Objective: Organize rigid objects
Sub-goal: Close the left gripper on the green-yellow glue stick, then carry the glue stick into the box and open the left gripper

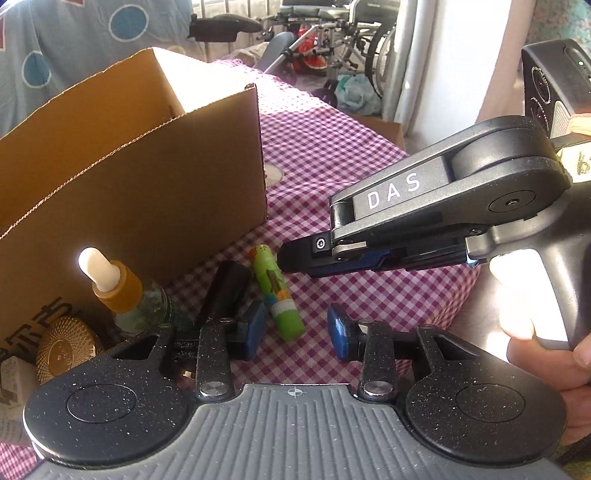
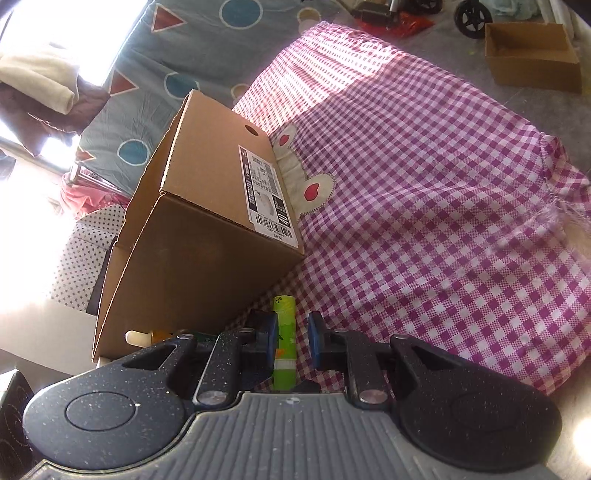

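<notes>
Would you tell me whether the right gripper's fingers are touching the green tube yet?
Cannot tell. In the right wrist view the green tube lies between the right gripper fingers with slivers beside it, but height is unclear.

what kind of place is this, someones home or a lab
Most likely a lived-in home room, not a lab. The work surface wears a pink gingham cloth, a quilt with circles and triangles lies behind the cardboard box, and wheelchairs are parked by the wall.

glue stick (image 1: 277, 291) on tablecloth (image 1: 332, 155) before cardboard box (image 1: 147, 166), dropper bottle (image 1: 125, 291) to its left
</notes>
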The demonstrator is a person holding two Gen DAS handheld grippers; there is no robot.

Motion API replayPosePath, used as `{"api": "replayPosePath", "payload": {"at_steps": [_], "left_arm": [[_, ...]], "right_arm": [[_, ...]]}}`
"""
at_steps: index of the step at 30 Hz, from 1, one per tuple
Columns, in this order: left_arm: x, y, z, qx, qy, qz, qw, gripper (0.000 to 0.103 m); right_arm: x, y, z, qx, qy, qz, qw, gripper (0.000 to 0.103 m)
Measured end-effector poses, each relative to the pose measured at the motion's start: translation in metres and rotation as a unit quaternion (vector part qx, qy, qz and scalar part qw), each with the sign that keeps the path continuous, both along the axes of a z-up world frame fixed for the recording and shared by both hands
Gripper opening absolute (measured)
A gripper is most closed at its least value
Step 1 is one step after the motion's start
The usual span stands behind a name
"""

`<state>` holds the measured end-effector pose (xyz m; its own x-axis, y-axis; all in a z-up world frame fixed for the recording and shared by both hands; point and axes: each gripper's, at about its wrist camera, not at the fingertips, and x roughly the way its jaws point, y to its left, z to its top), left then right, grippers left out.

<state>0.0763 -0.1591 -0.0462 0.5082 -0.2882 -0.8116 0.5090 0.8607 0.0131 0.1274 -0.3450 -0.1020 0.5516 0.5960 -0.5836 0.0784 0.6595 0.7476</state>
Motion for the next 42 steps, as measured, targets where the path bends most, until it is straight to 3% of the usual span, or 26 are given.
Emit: {"api": "replayPosePath", "payload": {"at_steps": [4, 11, 20, 26, 33, 42], "left_arm": [[0.003, -0.003, -0.002, 0.003, 0.002, 0.009, 1.0000, 0.036], [0.003, -0.005, -0.001, -0.002, 0.001, 0.015, 0.9999, 0.019], [-0.002, -0.005, 0.003, 0.007, 0.005, 0.007, 0.9999, 0.021], [-0.006, -0.003, 0.003, 0.000, -0.016, 0.017, 0.9997, 0.018], [-0.012, 0.001, 0.010, -0.006, -0.026, 0.018, 0.9995, 0.017], [-0.036, 0.006, 0.041, -0.025, -0.077, 0.006, 0.9967, 0.016]], "right_arm": [[0.004, 0.006, 0.003, -0.014, -0.004, 0.015, 1.000, 0.019], [0.013, 0.019, 0.004, -0.038, -0.006, 0.033, 0.999, 0.020], [0.005, 0.025, 0.007, -0.061, -0.017, 0.035, 0.997, 0.019], [0.002, 0.030, 0.008, -0.074, -0.027, 0.031, 0.996, 0.018], [-0.007, 0.026, 0.007, -0.046, -0.028, 0.012, 0.999, 0.019], [-0.032, 0.022, 0.041, -0.041, -0.067, -0.005, 0.997, 0.018]]}}
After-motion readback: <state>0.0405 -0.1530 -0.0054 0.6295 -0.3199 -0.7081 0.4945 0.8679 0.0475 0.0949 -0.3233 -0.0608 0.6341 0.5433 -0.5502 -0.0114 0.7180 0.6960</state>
